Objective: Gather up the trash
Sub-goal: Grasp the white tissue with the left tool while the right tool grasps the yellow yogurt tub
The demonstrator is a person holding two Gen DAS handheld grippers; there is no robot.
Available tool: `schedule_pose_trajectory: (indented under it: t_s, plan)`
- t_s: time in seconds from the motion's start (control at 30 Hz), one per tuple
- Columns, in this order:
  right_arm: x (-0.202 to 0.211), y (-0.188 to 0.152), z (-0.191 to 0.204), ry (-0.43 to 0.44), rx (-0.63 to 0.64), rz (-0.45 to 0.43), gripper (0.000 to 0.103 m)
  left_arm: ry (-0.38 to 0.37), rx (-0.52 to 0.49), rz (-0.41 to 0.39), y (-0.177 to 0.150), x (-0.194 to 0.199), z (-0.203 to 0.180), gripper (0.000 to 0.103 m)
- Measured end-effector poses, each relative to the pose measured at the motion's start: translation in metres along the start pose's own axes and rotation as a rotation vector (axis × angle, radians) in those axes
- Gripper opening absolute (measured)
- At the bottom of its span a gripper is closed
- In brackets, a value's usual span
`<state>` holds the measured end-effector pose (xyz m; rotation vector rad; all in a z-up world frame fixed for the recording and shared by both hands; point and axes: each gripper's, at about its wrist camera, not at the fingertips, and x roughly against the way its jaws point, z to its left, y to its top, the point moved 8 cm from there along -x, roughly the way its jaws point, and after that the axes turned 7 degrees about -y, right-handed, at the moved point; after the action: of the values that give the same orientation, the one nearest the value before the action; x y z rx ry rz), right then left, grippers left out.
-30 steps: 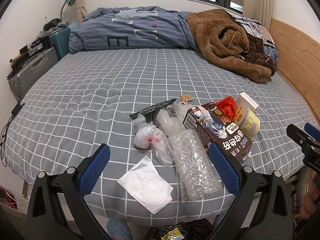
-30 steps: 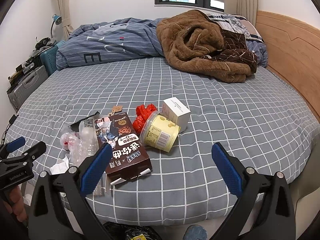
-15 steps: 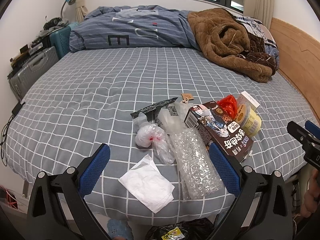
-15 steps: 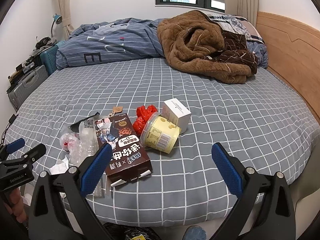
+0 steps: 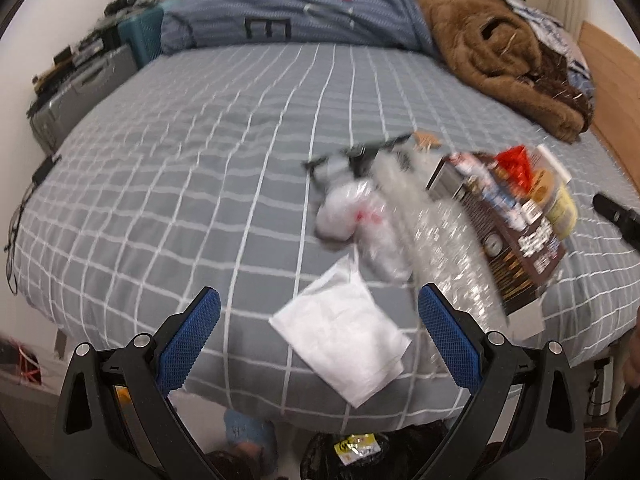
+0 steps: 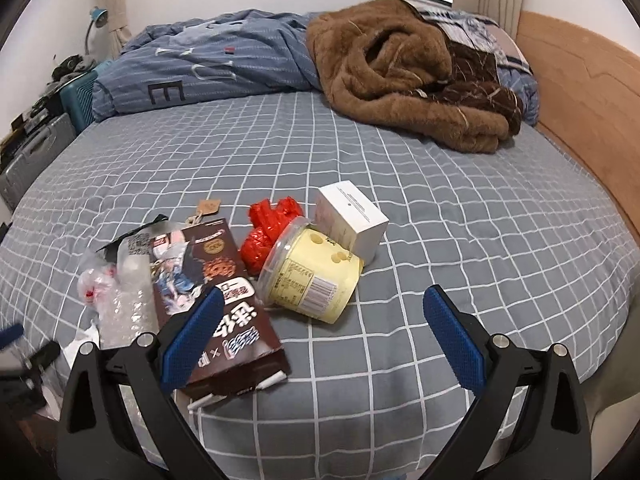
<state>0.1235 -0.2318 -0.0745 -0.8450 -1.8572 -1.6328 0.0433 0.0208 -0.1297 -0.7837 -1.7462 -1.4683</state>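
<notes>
Right now your left gripper [image 5: 318, 322] is spread wide and empty, framing the white tissue [image 5: 342, 340] at the bed's near edge, likely your easiest first pick. Your right gripper [image 6: 324, 326], also spread and empty, hovers just short of the yellow tub [image 6: 310, 276] beside the brown box [image 6: 212, 296].

Blue duvet [image 6: 208, 68]: large "E". Brown box [image 6: 224, 312]: Chinese characters, "×". Yellow tub [image 6: 312, 280]: barcode.

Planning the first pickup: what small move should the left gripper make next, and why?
Probably ease the left gripper down onto the white tissue: its fingers are open and empty, and the tissue lies flat between them at the bed edge.
</notes>
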Motion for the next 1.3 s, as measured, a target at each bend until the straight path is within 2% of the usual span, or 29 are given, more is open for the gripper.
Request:
schedule_pose_trajectory:
  t_s: [0.17, 0.3, 0.53, 0.73, 0.8, 0.93, 1.03, 1.07, 1.1, 1.13, 1.3]
  plan:
    - [-0.02, 0.014, -0.006, -0.017, -0.027, 0.015, 0.096, 0.03, 0.003, 0.04, -0.014, -0.015, 0.004, 0.097]
    - [-0.041, 0.016, -0.003, -0.006, -0.043, 0.064, 0.096, 0.007, 0.06, 0.079, -0.024, -0.028, 0.012, 0.097]
    - [-0.068, 0.022, 0.003, -0.016, -0.063, 0.111, 0.096, -0.001, 0.072, 0.114, -0.035, -0.041, 0.012, 0.096]
    - [-0.087, 0.019, 0.009, -0.034, -0.047, 0.149, 0.094, -0.009, 0.077, 0.149, -0.04, -0.052, 0.008, 0.084]
    - [-0.091, 0.018, 0.01, -0.036, -0.055, 0.157, 0.094, -0.01, 0.073, 0.153, -0.04, -0.052, 0.006, 0.075]
    - [-0.099, 0.015, 0.009, -0.05, -0.063, 0.182, 0.092, -0.001, 0.04, 0.173, -0.043, -0.052, -0.002, 0.063]
    - [-0.103, 0.011, 0.009, -0.047, -0.071, 0.203, 0.085, -0.036, 0.042, 0.193, -0.046, -0.052, -0.006, 0.043]
    - [-0.104, 0.01, 0.009, -0.044, -0.073, 0.207, 0.083, -0.049, 0.049, 0.197, -0.047, -0.051, -0.006, 0.033]
    - [-0.105, 0.009, 0.011, -0.034, -0.073, 0.212, 0.075, -0.063, 0.051, 0.197, -0.047, -0.05, -0.006, 0.019]
    - [-0.106, 0.008, 0.012, -0.023, -0.074, 0.219, 0.074, -0.1, 0.054, 0.204, -0.048, -0.051, -0.009, 0.011]
    - [-0.103, 0.008, 0.012, -0.018, -0.084, 0.216, 0.072, -0.121, 0.059, 0.194, -0.047, -0.046, -0.011, 0.007]
